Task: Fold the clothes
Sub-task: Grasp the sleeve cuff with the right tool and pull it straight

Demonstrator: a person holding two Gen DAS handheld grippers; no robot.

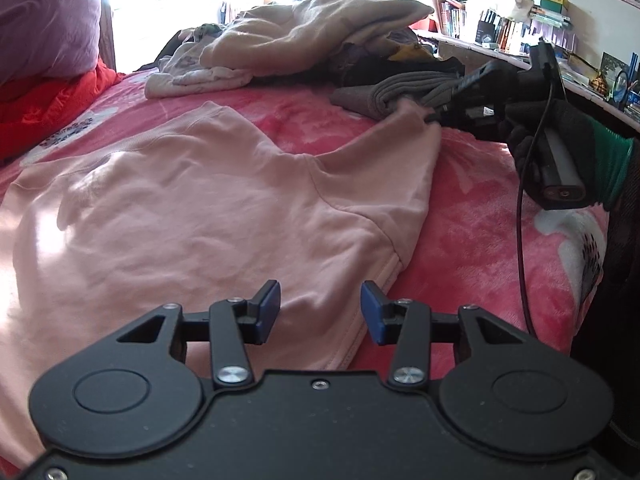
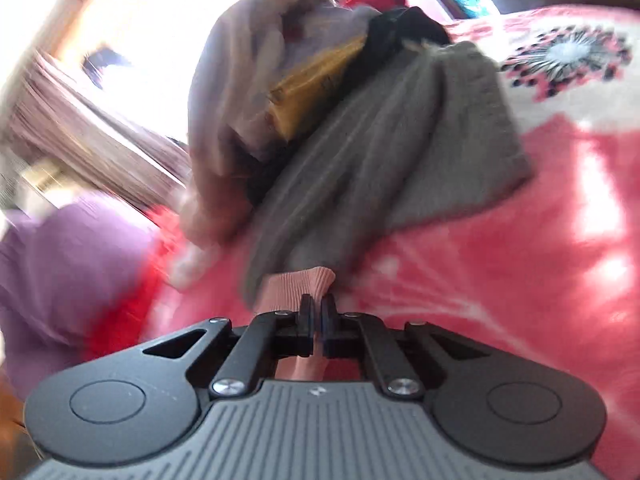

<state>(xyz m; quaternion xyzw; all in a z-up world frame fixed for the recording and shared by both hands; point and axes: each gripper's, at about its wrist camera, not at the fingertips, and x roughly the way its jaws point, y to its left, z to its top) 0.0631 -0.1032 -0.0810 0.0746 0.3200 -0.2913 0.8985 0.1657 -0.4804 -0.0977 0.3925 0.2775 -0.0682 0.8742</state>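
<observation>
A pale pink sweatshirt (image 1: 192, 200) lies spread on the pink floral blanket (image 1: 480, 216). My left gripper (image 1: 320, 308) hovers open just above its near hem, blue pads apart with nothing between them. The sweatshirt's sleeve stretches toward the far right, where my right gripper (image 1: 434, 116), held by a gloved hand (image 1: 560, 136), pinches the cuff. In the right wrist view the right gripper (image 2: 319, 308) is shut on the ribbed pink cuff (image 2: 300, 284), with fabric running back between the fingers.
A grey knit garment (image 2: 384, 152) lies just beyond the cuff, also seen as the grey garment (image 1: 396, 92). Behind it sits a heap of beige and mixed clothes (image 1: 304, 36). A purple pillow (image 1: 44, 20) and red cover (image 1: 48, 108) lie at left; a cluttered shelf (image 1: 512, 28) at right.
</observation>
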